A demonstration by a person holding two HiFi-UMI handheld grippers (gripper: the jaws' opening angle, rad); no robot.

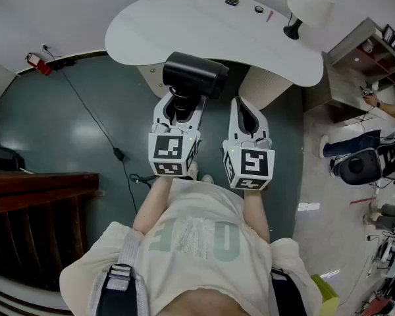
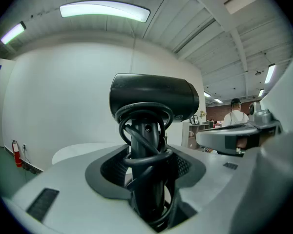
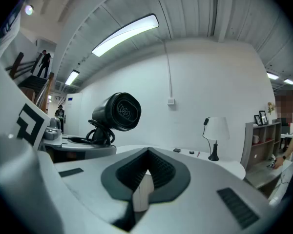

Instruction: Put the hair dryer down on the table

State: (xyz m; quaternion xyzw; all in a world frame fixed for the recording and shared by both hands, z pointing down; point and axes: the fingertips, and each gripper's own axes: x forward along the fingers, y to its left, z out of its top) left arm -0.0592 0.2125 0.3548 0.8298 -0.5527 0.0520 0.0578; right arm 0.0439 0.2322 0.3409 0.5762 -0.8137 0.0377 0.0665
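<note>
While the hair dryer (image 1: 194,73) is yet to be set down, it stands upright in the left tongs (image 1: 182,103), which are clenched on its handle from both sides. The black barrel lies crosswise above the jaws, at the near edge of the white counter (image 1: 204,28). Whether it hangs over the surface or just short of it cannot be told. The right tongs (image 1: 242,107) hold nothing, with their jaws closed tip to tip, and sit just right of the left pair.

Handling, as a judgement: the shell looks like rigid, smooth plastic, so the pads probably get a firm but somewhat slippery hold. Most of the mass likely sits in the barrel, which would make the load top-heavy and prone to swing about the handle if the clamp loosens.

The cord (image 2: 145,152) is wound in loose loops round the handle and passes between the pads. These springy coils may roll or shift under pressure, so the soundest hold is on the handle itself, close below the barrel.

The narrow handle end is unlikely to keep the dryer upright. It is safer laid on its side on the bare near-middle of the counter, well apart from the lamp (image 1: 307,6) at the far right
</note>
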